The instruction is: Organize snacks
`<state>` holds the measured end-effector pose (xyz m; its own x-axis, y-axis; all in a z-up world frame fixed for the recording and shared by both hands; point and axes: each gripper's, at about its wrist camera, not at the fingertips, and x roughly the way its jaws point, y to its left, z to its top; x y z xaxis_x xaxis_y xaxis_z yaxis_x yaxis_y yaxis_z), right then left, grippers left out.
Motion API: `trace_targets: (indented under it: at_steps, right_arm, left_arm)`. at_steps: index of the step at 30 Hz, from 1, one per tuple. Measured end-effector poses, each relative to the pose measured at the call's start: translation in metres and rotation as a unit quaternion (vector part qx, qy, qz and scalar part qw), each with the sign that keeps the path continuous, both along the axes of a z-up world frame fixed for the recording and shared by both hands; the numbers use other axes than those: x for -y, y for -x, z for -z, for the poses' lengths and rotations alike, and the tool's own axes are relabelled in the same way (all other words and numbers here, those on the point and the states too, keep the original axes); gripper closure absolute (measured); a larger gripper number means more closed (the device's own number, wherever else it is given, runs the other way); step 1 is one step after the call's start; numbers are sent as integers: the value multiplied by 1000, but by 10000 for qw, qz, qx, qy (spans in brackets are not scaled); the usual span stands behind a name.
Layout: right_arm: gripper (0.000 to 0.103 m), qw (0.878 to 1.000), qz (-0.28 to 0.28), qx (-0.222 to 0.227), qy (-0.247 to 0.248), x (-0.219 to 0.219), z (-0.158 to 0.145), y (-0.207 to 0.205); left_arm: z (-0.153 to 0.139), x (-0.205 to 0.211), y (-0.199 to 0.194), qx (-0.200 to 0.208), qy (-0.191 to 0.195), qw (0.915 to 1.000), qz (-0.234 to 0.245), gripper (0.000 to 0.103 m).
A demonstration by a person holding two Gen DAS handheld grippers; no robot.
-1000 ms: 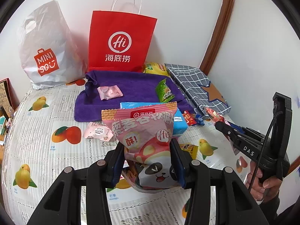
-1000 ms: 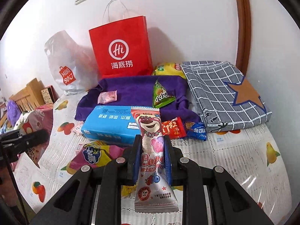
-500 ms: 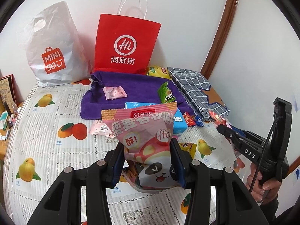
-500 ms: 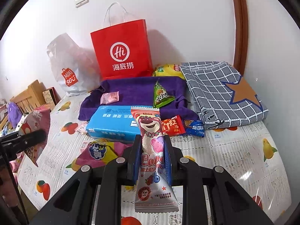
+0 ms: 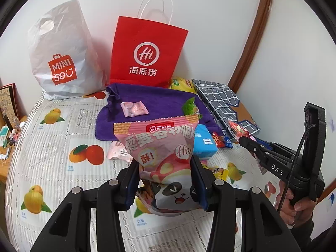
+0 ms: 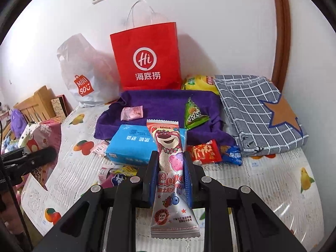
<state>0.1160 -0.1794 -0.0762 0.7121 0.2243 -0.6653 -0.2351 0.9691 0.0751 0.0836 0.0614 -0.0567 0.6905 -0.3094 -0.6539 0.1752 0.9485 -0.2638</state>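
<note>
Left gripper (image 5: 166, 180) was clamped on a pink panda snack bag (image 5: 161, 157), bag upright btwn the pads, held above the fruit-print tablecloth (image 5: 52, 147). Right gripper (image 6: 171, 174) was clamped on a slim bear-print packet (image 6: 169, 147), its top sticking out toward 12 o'clock. On the table w/ them: purple towel (image 6: 168, 103) at 12, carrying a small pink packet (image 6: 132, 113) and a green triangular packet (image 6: 194, 115); blue tissue pack (image 6: 130, 147) just at 10 of the right gripper; red candy (image 6: 204, 152) and blue candy (image 6: 232, 154) at 2. Red paper bag (image 6: 147, 61) and white plastic bag (image 6: 84, 73) stood against the wall behind the towel; checked cloth (image 6: 252, 109) lay at 2.
</note>
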Motion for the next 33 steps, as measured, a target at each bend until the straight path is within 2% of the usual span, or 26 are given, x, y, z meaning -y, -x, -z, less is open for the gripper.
trace_targets:
  at_steps: [6, 14, 17, 33]
  right_arm:
    - [81, 10000, -39, -45, 35, -14, 1, -22]
    - [81, 10000, -40, 84, 12, -24, -13, -61]
    - [81, 10000, -17, 81, 39, -27, -18, -80]
    - [81, 9996, 87, 245, -103, -30, -31, -166]
  left_arm:
    - [1, -9, -26, -31, -43, 10000, -39, 59]
    - [-16, -4, -74, 91, -224, 9997, -10, 59]
    - [-19, -4, -88, 78, -160, 9998, 9, 59]
    - [-31, -5, -163, 148, -324, 9994, -32, 59]
